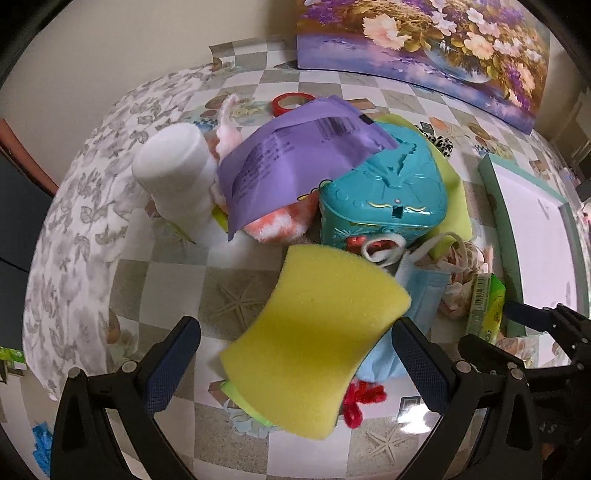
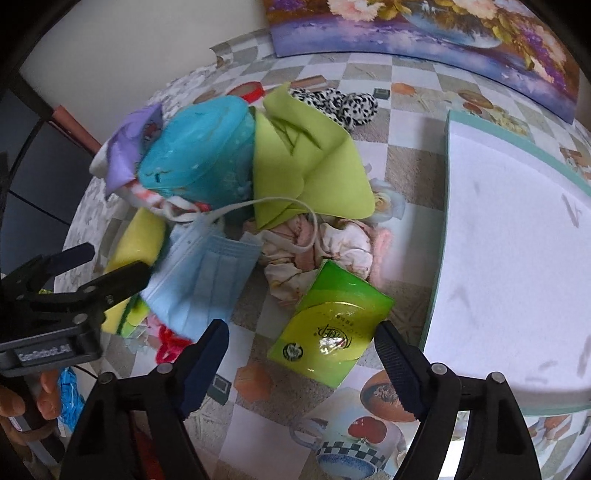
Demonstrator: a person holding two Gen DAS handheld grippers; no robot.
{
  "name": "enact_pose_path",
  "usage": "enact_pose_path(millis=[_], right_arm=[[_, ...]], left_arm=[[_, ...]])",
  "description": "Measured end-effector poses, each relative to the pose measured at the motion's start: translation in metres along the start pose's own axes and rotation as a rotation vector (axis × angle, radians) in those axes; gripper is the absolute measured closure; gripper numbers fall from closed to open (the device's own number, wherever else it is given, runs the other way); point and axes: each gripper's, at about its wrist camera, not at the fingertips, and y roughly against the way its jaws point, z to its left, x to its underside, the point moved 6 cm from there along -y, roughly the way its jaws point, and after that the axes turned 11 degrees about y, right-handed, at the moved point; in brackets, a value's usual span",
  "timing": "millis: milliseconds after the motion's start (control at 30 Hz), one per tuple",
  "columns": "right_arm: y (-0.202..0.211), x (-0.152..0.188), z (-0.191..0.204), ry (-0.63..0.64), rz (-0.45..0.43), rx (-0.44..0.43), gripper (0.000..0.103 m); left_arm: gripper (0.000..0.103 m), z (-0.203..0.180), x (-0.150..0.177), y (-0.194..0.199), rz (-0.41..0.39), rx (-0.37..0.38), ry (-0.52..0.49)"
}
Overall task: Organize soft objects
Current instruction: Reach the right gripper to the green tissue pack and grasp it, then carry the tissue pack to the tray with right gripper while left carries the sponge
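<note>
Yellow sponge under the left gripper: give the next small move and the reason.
Probably close the left gripper on the yellow sponge. Its fingers stand open either side of the sponge, which lies loose on the checked tablecloth beside the blue face mask, with no pad pressing on it yet.

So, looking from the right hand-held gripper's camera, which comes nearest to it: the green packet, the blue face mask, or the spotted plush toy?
1. Green packet, right between the open fingers of the right hand-held gripper.
2. Blue face mask, just beyond on the left.
3. Spotted plush toy, far back near the painting.
</note>
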Motion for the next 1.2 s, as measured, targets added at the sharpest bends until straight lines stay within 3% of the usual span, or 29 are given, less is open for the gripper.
enact_pose_path(millis=[167,333,500,667,733,1000,1200], right_arm=[[-0.008,0.0,-0.004,-0.002,0.019,0.012,0.025],[-0.01,0.005,-0.006,-0.002,0.024,0.019,0.039],[-0.015,0.011,-0.009,-0.008,0.04,0.02,0.045],[-0.024,0.015,-0.015,-0.024,0.055,0.016,0.061],[-0.024,0.016,-0.015,-0.023,0.056,0.017,0.063],[-0.027,0.018,-0.016,-0.035,0.057,0.006,0.078],[-0.02,0.015,-0.021,-0.041,0.034,-0.013,0.079]], left_arm=[[0.0,0.008,0.004,-0.005,0.03,0.061,0.055],[0.0,0.016,0.007,-0.009,0.04,0.059,0.078],[0.001,0.019,0.009,-0.01,0.045,0.062,0.088],[0.024,0.022,0.011,-0.014,0.068,0.066,0.092],[0.032,0.026,0.012,-0.015,0.074,0.069,0.103],[0.035,0.042,0.011,-0.011,0.071,0.075,0.166],[0.036,0.049,0.009,0.001,0.051,0.076,0.187]])
